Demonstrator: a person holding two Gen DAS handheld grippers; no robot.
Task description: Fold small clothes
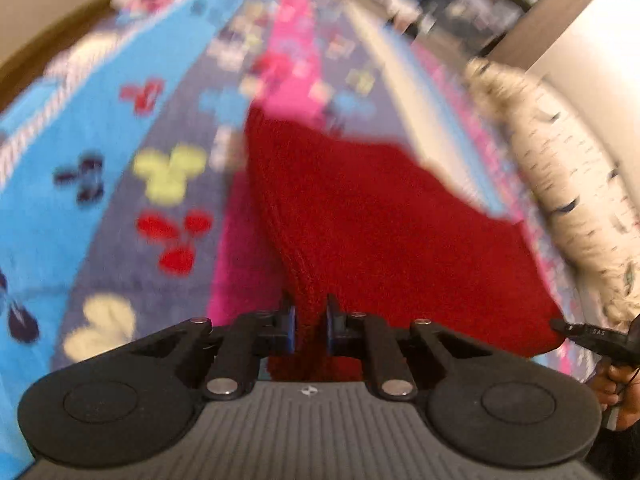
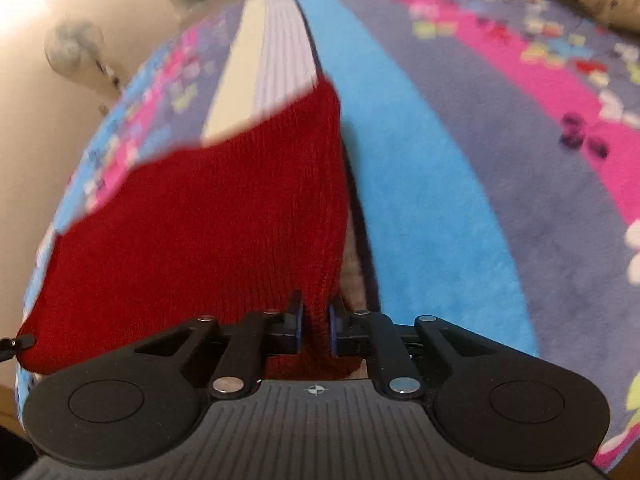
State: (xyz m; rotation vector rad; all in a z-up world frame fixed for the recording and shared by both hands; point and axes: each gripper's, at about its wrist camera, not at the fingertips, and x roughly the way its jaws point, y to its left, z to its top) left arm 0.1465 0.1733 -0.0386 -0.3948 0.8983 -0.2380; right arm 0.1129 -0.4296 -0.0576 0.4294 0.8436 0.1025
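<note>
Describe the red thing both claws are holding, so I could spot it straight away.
Find the striped fleece blanket printed with butterflies, in blue, purple and pink. Stretched above it, pinched between the left gripper and the right gripper, is a dark red knitted garment. It is the only plain, ribbed, single-colour piece there.

A bed covered by a fleece blanket [image 1: 120, 128] in blue, purple-grey and pink stripes printed with small butterflies. Ahead of both pairs of jaws, a red knitted garment [image 1: 380, 220] spreads over the blanket; beyond its far edge lies a cream-and-white ribbed cloth [image 2: 272, 60]. Right of the left jaws, a pale patterned pillow [image 1: 568, 184] rests along the blanket's edge.
</note>
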